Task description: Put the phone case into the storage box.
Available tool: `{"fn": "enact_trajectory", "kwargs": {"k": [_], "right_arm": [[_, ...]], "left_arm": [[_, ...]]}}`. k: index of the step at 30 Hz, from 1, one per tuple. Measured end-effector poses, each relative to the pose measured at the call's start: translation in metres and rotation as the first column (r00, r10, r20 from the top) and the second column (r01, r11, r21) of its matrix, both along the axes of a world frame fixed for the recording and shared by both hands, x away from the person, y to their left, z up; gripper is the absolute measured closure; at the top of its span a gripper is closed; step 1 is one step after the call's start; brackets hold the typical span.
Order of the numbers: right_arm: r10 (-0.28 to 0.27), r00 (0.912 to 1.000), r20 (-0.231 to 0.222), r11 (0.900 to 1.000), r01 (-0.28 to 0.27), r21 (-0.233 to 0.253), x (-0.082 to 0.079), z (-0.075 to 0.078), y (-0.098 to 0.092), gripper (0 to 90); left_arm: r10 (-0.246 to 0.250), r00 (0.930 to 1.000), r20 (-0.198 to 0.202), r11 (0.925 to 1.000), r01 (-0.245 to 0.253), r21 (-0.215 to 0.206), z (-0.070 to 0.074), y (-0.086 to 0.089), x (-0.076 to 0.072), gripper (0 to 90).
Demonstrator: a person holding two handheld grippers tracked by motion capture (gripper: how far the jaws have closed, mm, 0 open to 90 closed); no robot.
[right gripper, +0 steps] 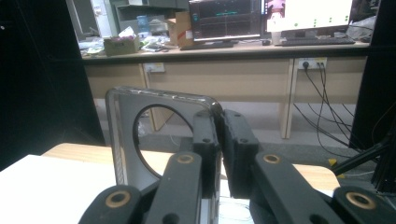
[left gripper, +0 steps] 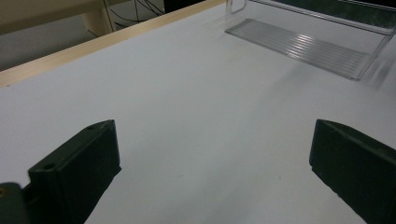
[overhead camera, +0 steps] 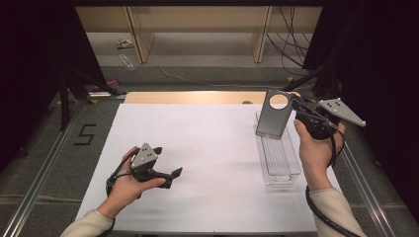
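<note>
Item: flat grey lid (overhead camera: 272,115), a rectangular panel with rounded corners, a matt face and a round hole near its upper end. It is held in the air, tilted, over the far end of the clear bin (overhead camera: 291,170). In the right gripper view the lid (right gripper: 122,140) stands edge-on with a dark rim, and the hole frames the floor beyond.

Item: clear bin, a long narrow tray of transparent plastic with a ribbed floor, lying on the white worktop (overhead camera: 207,148) near its right edge. In the left gripper view the bin (left gripper: 303,44) lies far ahead, its ribs catching the light.

Right tool (overhead camera: 295,104): black, raised above the bin's far end, jaws pressed together on the lid's edge beside the hole. The right hand (overhead camera: 312,148) grips it from below, wrist upright.

Left tool (overhead camera: 168,163): black, with a grey three-cornered plate on top, low over the worktop's left half and well apart from the bin. Its jaws stand wide apart with nothing between them. The left hand (overhead camera: 127,185) holds it, forearm angled in from the lower left.

Surroundings: pale wooden desks (right gripper: 233,70) beyond, monitors (right gripper: 224,18) on top.
</note>
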State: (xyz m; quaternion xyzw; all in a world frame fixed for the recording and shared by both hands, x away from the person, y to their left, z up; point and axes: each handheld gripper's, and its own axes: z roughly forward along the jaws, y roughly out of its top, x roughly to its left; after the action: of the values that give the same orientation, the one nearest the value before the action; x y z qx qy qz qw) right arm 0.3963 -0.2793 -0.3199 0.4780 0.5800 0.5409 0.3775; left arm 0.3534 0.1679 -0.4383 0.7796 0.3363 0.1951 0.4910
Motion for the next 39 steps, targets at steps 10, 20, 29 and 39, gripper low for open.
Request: {"fn": "enact_trajectory", "kwargs": {"k": [10, 20, 29, 39], "right_arm": [[-0.012, 0.9999, 0.004, 1.0, 0.012, -0.013, 0.0015, -0.0012, -0.0022, 84.7], [-0.024, 0.9997, 0.007, 0.999, 0.024, -0.025, 0.0034, -0.0024, -0.0043, 84.7], [-0.03, 0.9995, 0.008, 0.999, 0.031, -0.028, 0.0043, -0.0024, -0.0065, 84.7], [-0.036, 0.9993, 0.006, 0.999, 0.036, -0.028, 0.006, -0.0034, -0.0084, 84.7]], "left_arm": [[0.0, 1.0, 0.001, 1.0, 0.0, -0.001, 0.0001, -0.0001, -0.0001, 1.2], [0.0, 1.0, 0.001, 1.0, 0.0, -0.001, 0.0001, 0.0, 0.0, 1.2], [0.0, 1.0, 0.001, 1.0, 0.0, -0.001, 0.0002, -0.0001, -0.0001, 1.2], [-0.002, 1.0, 0.0, 1.0, 0.002, -0.001, 0.0002, -0.0001, 0.0, 1.2]]}}
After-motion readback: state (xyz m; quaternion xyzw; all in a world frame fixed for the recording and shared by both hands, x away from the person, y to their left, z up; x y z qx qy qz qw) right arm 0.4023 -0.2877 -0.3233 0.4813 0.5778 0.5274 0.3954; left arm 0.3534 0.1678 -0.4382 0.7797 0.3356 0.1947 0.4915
